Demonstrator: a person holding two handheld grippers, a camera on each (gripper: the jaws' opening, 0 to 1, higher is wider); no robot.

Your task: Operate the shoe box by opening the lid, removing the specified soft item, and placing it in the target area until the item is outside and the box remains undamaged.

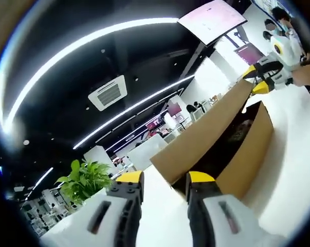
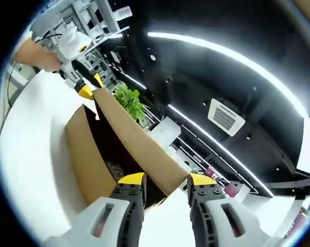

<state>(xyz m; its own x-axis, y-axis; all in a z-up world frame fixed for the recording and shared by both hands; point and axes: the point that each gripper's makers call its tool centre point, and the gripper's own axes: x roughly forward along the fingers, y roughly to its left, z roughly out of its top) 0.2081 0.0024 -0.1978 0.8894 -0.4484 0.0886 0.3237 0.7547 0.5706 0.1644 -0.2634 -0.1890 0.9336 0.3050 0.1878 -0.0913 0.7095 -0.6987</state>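
A brown cardboard shoe box [image 1: 247,159] lies on a white table, with its lid [image 1: 206,131] tilted up and open. My left gripper [image 1: 165,179] holds the lid's near end between its yellow-tipped jaws. At the lid's far end is my right gripper [image 1: 257,78], its tips either side of the corner. In the right gripper view the lid [image 2: 134,139] runs from my right gripper [image 2: 166,180] up to the left gripper [image 2: 90,86]. The box wall [image 2: 85,154] stands to the left. Something dark [image 1: 239,131] lies inside the box, too dim to make out.
The white table [image 1: 293,154] spreads around the box, and also shows to the left [image 2: 31,134]. A potted green plant [image 1: 85,180] stands beyond its edge, and also behind the lid [image 2: 129,103]. A person's hand [image 2: 36,54] holds the left gripper. Shop shelves and people fill the background.
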